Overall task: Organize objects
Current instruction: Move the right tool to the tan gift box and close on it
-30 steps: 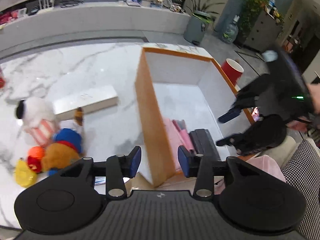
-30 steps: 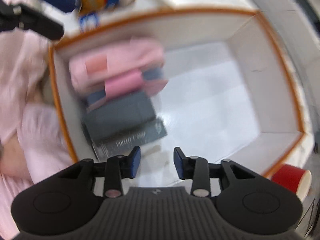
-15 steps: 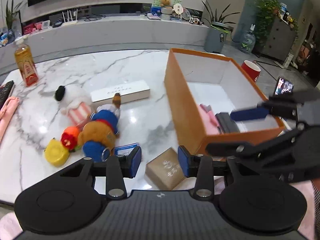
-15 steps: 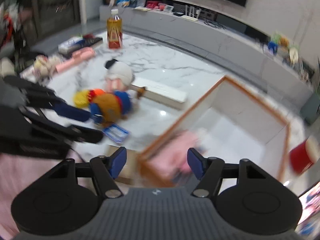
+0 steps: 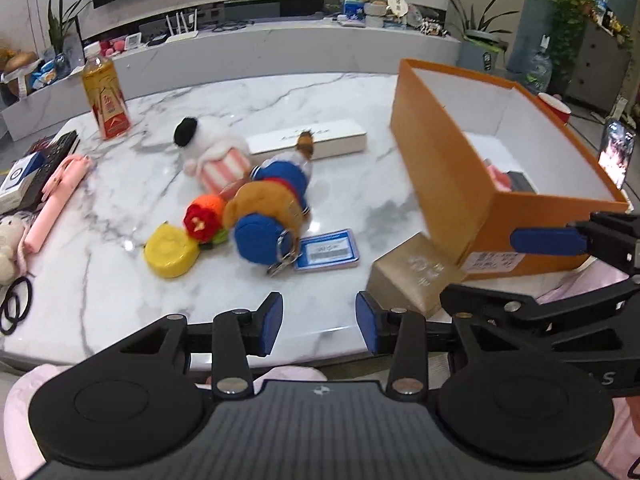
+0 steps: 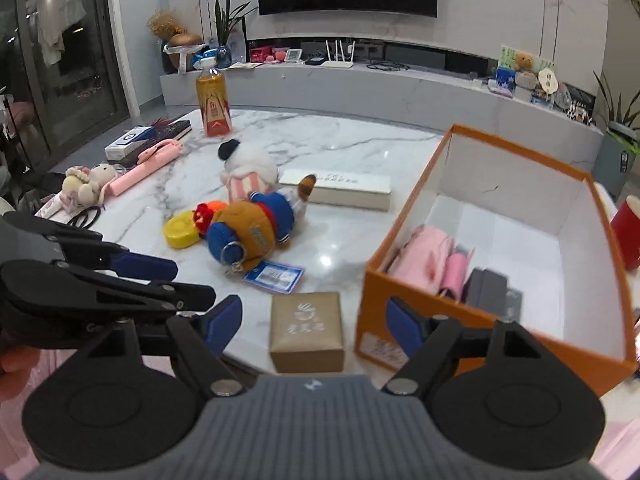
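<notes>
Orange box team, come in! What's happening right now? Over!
Left gripper open, empty. Right gripper opening, empty, tan box ahead. Orange box part filled. Nothing blocking.

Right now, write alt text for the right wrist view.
The right gripper, empty, jaws opening, hovers over a small tan box beside an open orange box. Plush toys lie scattered on the marble table.

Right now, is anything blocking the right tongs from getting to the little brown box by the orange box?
Nothing visible blocks it. The little brown box sits alone at the table's near edge, just ahead of the right tongs, whose jaws are opening with nothing between them. The orange box stands beside it to the right, its top open.
</notes>
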Tool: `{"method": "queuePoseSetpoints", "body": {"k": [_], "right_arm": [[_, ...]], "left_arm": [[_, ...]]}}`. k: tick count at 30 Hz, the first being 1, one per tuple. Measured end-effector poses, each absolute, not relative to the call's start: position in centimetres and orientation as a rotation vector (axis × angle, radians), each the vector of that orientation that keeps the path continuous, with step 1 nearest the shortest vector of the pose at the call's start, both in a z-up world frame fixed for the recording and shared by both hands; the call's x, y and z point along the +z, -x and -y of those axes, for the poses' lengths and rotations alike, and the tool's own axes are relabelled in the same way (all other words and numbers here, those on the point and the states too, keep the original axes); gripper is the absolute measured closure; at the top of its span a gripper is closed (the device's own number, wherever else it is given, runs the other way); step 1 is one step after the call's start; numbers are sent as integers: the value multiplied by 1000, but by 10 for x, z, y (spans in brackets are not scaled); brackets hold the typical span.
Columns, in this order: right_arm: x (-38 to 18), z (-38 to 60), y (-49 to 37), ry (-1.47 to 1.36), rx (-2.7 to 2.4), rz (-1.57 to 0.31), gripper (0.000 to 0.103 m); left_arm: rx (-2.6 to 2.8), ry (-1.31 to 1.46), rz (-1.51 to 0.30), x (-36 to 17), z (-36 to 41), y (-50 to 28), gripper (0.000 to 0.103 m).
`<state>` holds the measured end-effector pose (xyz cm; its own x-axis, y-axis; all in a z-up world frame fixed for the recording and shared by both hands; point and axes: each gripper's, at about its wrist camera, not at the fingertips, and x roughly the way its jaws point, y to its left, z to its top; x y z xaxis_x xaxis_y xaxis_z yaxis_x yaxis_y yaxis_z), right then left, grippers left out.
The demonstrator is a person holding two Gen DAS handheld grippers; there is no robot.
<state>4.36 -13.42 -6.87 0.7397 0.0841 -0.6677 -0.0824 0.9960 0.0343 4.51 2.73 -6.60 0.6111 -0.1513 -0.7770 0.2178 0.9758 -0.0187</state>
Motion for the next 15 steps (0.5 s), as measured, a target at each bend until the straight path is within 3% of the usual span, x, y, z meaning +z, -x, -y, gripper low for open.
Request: {"method": "queuePoseSetpoints", "body": {"k": [15], "right_arm": [[-101, 148, -80, -56, 63, -820, 17]], "left_arm": [[-198, -55, -963, -84, -40, -59, 55]]}}
